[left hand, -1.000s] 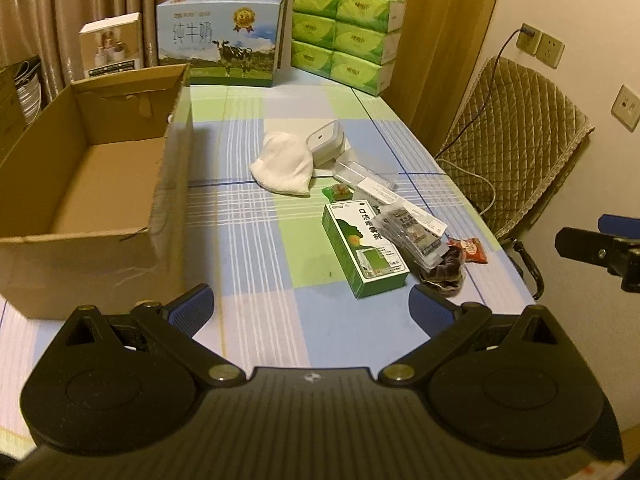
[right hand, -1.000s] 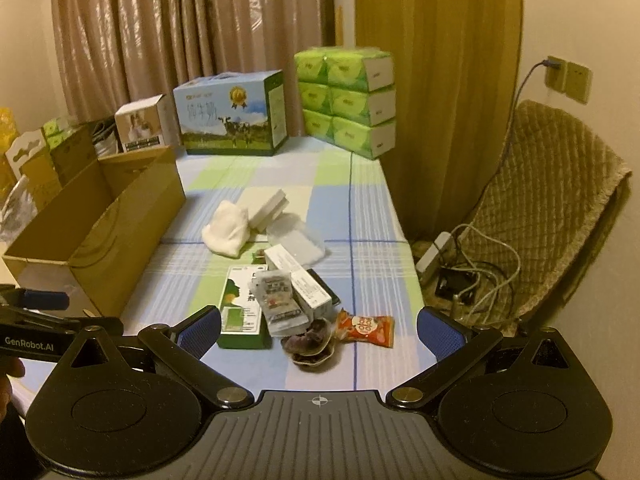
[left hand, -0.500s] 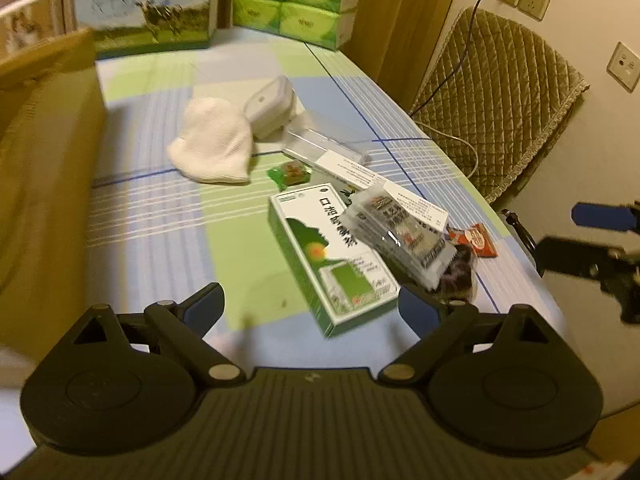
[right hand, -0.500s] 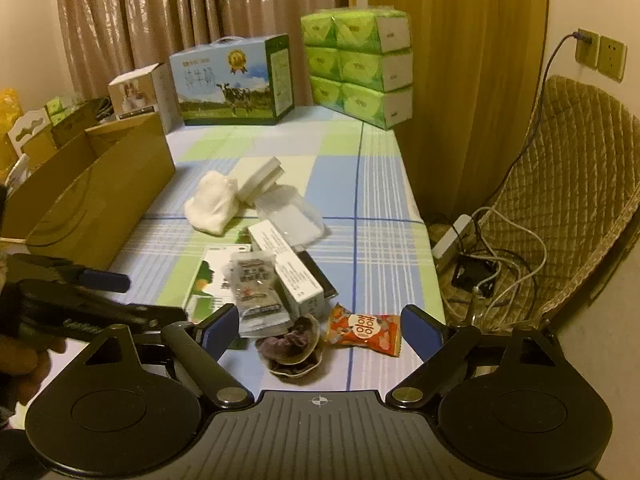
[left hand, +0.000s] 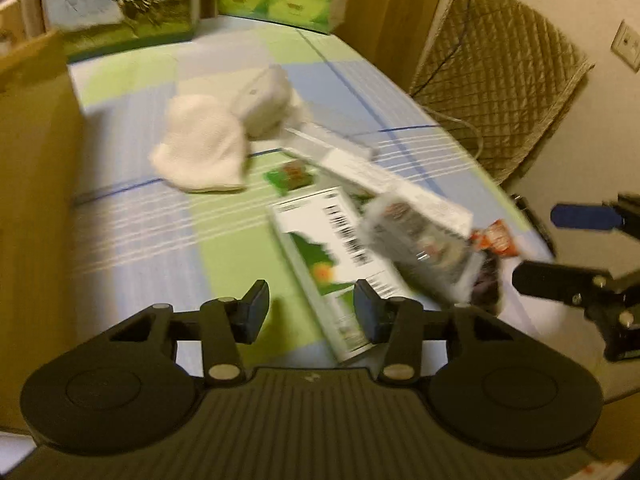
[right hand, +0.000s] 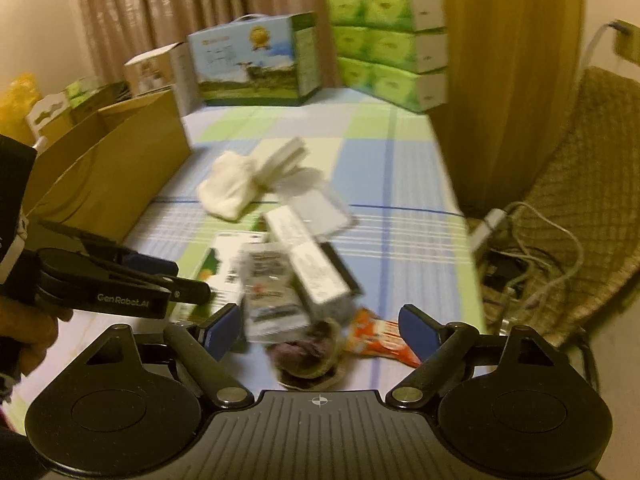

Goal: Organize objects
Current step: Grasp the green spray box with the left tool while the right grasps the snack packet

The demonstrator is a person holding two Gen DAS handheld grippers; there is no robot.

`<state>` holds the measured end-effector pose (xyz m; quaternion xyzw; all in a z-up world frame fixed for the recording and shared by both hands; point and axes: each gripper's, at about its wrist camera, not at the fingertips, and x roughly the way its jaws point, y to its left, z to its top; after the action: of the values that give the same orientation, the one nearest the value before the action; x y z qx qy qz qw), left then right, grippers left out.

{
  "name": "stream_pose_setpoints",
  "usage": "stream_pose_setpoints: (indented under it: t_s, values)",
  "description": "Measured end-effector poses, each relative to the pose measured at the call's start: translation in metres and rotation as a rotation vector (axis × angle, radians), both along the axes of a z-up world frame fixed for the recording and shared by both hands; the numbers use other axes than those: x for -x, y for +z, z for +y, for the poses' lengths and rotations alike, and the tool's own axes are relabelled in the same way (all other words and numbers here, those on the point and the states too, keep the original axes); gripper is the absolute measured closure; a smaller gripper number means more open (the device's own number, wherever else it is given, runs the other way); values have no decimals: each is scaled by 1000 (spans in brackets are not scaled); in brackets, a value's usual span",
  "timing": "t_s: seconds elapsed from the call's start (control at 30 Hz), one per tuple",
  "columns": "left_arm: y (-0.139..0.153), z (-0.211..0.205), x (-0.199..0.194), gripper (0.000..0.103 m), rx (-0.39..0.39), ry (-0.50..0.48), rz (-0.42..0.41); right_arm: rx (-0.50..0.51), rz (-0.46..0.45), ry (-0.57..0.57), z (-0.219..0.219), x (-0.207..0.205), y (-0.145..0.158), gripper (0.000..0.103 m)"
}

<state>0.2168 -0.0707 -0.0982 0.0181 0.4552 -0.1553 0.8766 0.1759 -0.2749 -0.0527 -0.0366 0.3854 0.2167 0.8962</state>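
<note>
Fingers of the left gripper have narrowed from wide apart to a partial gap, now straddling the near end of the green-and-white box on the worktop: grasp imminent. Right gripper fingers remain apart, empty, above the dark pouch.

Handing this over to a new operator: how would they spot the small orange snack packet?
Start at the cardboard box on the left of the checked tablecloth, then cross to the pile of packages at the near right. The orange snack packet lies flat at the pile's right edge, beside a dark purple lump: the only orange-red item there.
</note>
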Motion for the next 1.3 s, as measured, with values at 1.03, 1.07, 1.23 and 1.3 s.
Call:
stream_pose_setpoints:
  t_s: [1.03, 1.07, 1.23, 1.3]
  values:
    - [-22, -21, -20, 50, -2, -31, 58, -53, 87, 26, 3, -15, -21, 73]
    - [-22, -18, -15, 51, -17, -33, 52, -35, 79, 38, 7, -14, -21, 73]
    - [-19, -3, 2, 51, -56, -35, 39, 61, 32, 108, 28, -14, -30, 69]
    - [-16, -3, 2, 51, -59, -46, 20, 97, 22, 122, 34, -17, -37, 59]
